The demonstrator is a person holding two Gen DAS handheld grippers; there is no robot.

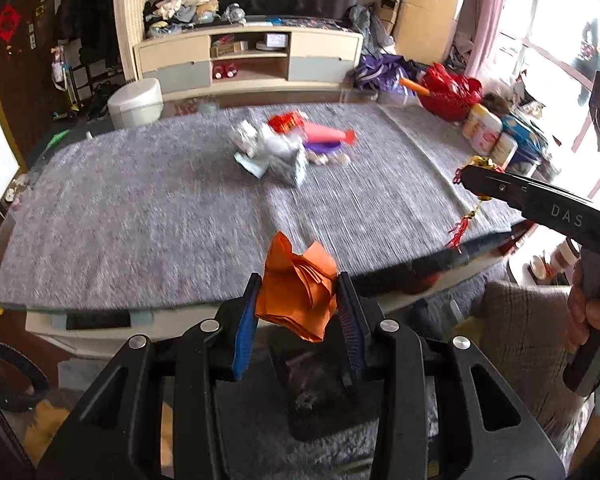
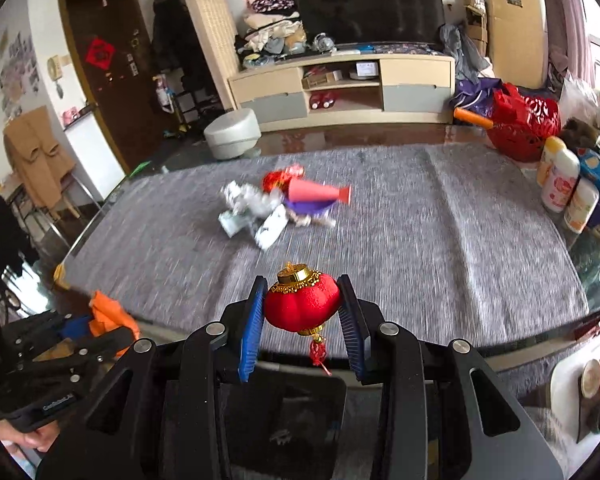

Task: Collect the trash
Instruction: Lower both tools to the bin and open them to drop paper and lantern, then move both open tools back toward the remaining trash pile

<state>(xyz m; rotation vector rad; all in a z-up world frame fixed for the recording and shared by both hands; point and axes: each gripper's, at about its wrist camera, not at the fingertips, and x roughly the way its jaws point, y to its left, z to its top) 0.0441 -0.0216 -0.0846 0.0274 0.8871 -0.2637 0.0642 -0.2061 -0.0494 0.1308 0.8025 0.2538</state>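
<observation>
My left gripper is shut on a crumpled orange paper and holds it above the table's near edge; it also shows in the right wrist view. My right gripper is shut on a small red lantern ornament with a gold cap and a red tassel, held above the near edge. In the left wrist view the right gripper is at the right with the tassel hanging. A pile of trash lies mid-table on the grey cloth: silver wrappers, a pink paper cone, purple and red scraps.
A red basket and several bottles and boxes stand at the table's far right. A white round stool and a TV cabinet are behind the table. A dark bin lies below the near edge.
</observation>
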